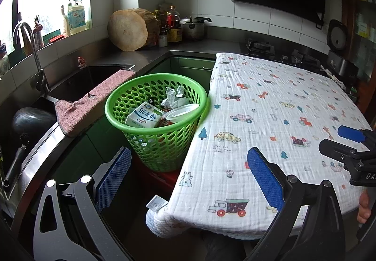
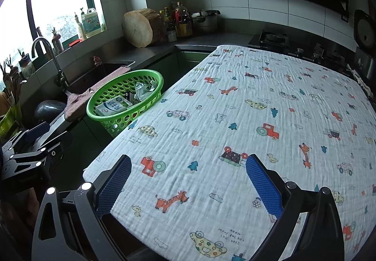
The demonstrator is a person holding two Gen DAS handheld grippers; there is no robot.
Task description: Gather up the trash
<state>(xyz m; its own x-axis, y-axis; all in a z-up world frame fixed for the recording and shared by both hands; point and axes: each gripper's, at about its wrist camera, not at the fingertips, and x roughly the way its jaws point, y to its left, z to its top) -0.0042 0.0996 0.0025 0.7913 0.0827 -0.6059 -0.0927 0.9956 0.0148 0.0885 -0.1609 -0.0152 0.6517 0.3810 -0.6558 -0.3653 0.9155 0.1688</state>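
Trash sits gathered in the green basket (image 1: 156,120), which stands just beside the left edge of the bench (image 1: 270,120), low enough that its rim comes about level with the printed cloth (image 2: 235,120). That placing looks deliberate: anything lifted off the bench needs only a short swing sideways to drop in. Inside the basket lie a milk carton (image 1: 143,117), crumpled foil (image 1: 174,96) and a white plastic lid (image 1: 181,113), with a small dark item behind them that I cannot identify.

The left tool (image 1: 188,178) hangs in front of the basket and the bench corner, its blue pads well apart with nothing between them. The right tool (image 2: 188,181) hovers over the near part of the bench, its pads likewise spread wide and empty. Each tool shows at the edge of the other's view, so the two are held side by side, both facing the bench.

No loose litter shows on the cloth in either view; its surface carries only the cartoon print. My judgement is that the collecting is finished or nearly so, and the tools are held open and clear simply because nothing is left to grip. A pink towel (image 1: 94,103) drapes over the sink edge just behind the basket, and a wooden block (image 1: 129,29) leans in the far corner; neither reads as trash.
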